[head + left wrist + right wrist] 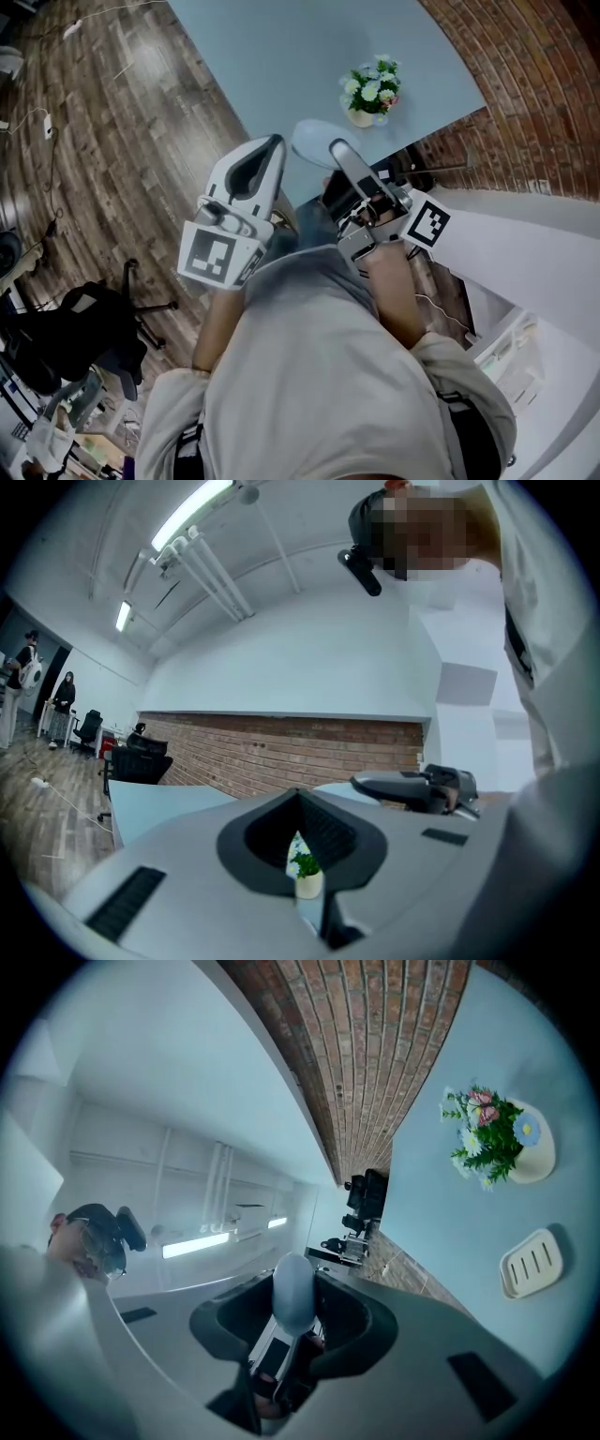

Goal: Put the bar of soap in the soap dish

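A pale blue oval bar of soap [292, 1299] sits between the jaws of my right gripper [330, 156], which is shut on it. The head view shows the same soap [313, 141] held over the near edge of the light blue table [281, 56]. In the right gripper view, the cream soap dish [532, 1262] with slots lies empty on the table, off to the right of the soap. My left gripper [273, 146] hangs beside the right one, shut and holding nothing. The soap dish is hidden in the head view.
A small pot of flowers [372, 92] stands on the table beyond the grippers, and the right gripper view shows the flower pot [511, 1143] near the dish. A brick wall [525, 84] runs along the table's right side. Office chairs [84, 328] stand on the wooden floor at lower left.
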